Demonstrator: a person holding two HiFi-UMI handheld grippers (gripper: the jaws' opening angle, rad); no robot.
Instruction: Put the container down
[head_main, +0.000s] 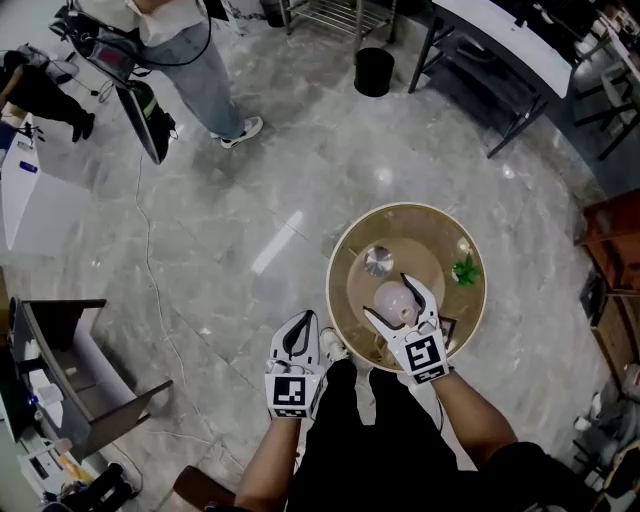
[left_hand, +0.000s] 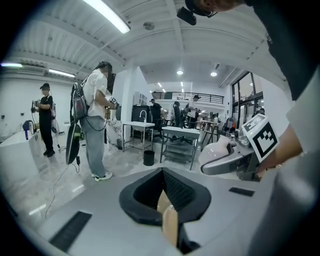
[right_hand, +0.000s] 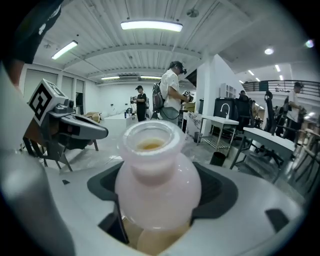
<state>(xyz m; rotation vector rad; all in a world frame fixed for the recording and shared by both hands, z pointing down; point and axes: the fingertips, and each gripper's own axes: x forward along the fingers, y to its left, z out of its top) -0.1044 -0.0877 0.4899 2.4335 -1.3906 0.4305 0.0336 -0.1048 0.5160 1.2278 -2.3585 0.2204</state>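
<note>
While the right gripper (head_main: 388, 296) is clasping the container (right_hand: 157, 170) over the desk (head_main: 340, 262), unplaced, the left gripper (head_main: 303, 320) is idling clenched.

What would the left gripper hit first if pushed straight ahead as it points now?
Nothing close: the left gripper, jaws shut, points level over bare grey marble floor, left of the round wooden table. First roughly in line is the far black cylindrical bin, though depth and height are unclear.
</note>
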